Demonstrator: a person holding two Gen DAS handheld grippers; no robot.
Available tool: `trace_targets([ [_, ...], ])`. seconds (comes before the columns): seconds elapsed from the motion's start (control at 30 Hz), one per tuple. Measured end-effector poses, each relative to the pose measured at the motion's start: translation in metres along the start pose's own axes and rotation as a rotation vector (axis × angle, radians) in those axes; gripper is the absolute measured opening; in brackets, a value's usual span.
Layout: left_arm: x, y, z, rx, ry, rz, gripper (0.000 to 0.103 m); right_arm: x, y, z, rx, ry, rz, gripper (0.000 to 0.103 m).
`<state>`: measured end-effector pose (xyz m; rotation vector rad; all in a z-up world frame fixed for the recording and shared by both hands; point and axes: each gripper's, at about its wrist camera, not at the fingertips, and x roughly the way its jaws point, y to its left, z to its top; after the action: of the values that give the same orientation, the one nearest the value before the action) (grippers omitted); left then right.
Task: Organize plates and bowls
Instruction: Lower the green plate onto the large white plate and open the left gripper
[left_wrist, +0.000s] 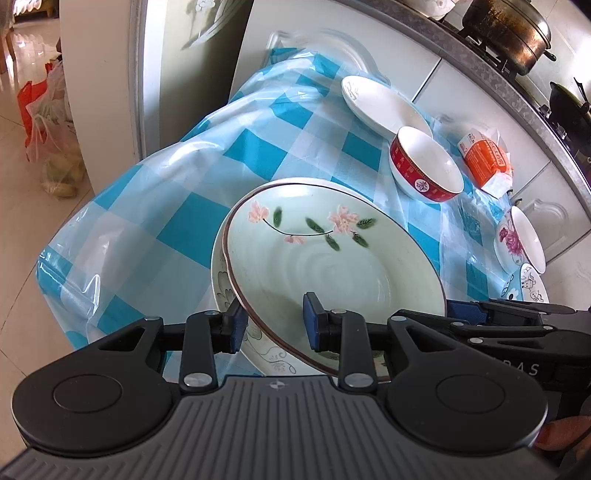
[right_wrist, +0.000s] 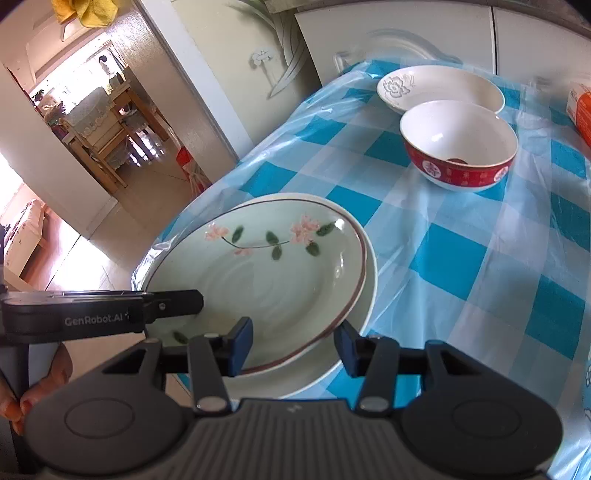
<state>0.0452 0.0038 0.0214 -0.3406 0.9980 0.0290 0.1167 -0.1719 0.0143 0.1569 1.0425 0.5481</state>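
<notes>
Plates and bowls, quick count of what's out on the counter (left_wrist: 166, 206), which has a blue-and-white checked plastic cover over it.

Plates: four that I can see. A pale green plate (left_wrist: 332, 266) with pink flowers and a brown rim sits on top of a bigger white plate (left_wrist: 219, 277) near the front corner, so that's a stack of two. A third, a white plate with a grey flower (left_wrist: 380, 107), is at the far end. The fourth is a little dish (left_wrist: 532, 288) with cartoon prints, way over on the right edge and only partly in view.

Bowls: two. A red-banded bowl (left_wrist: 424, 166) is right up against the far white plate, though I can't tell if they actually touch. A bowl with pink peonies (left_wrist: 513, 240) is just behind the little dish.

One orange packet (left_wrist: 484, 155) lies beyond the red bowl, and there are two pans on the hob behind, a steel pot (left_wrist: 509, 37) and a dark wok (left_wrist: 569, 107).

Both tools are on the green plate from opposite sides. The left tongs (left_wrist: 275, 325) are apart with the plate's rim running between the pads, and there's a clear gap on the inner side. The right tongs (right_wrist: 293, 345) are apart too, straddling the rims of both stacked plates, with no squeeze that I can see.
</notes>
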Motion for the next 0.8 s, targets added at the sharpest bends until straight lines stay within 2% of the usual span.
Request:
trace_targets([
  [0.23,0.0,0.004,-0.002,0.033,0.036,-0.02,0.034,0.003,0.001,0.001,0.013,0.047,0.017,0.054],
  [0.4,-0.002,0.005,-0.002,0.04,0.053,-0.05,0.05,0.004,0.0,0.004,0.03,0.072,0.029,0.058],
  [0.47,-0.005,0.004,-0.002,0.048,0.056,-0.065,0.06,0.003,0.0,0.005,0.035,0.081,0.032,0.061],
  [0.5,-0.007,0.003,-0.002,0.055,0.058,-0.064,0.064,0.003,0.001,0.006,0.035,0.085,0.03,0.066],
  [0.6,-0.012,0.002,-0.002,0.075,0.06,-0.043,0.069,-0.001,0.005,0.006,0.011,0.085,-0.019,0.081],
  [0.8,-0.033,0.001,0.006,0.121,0.01,-0.058,0.072,-0.015,-0.008,0.011,0.055,0.072,-0.049,0.081],
])
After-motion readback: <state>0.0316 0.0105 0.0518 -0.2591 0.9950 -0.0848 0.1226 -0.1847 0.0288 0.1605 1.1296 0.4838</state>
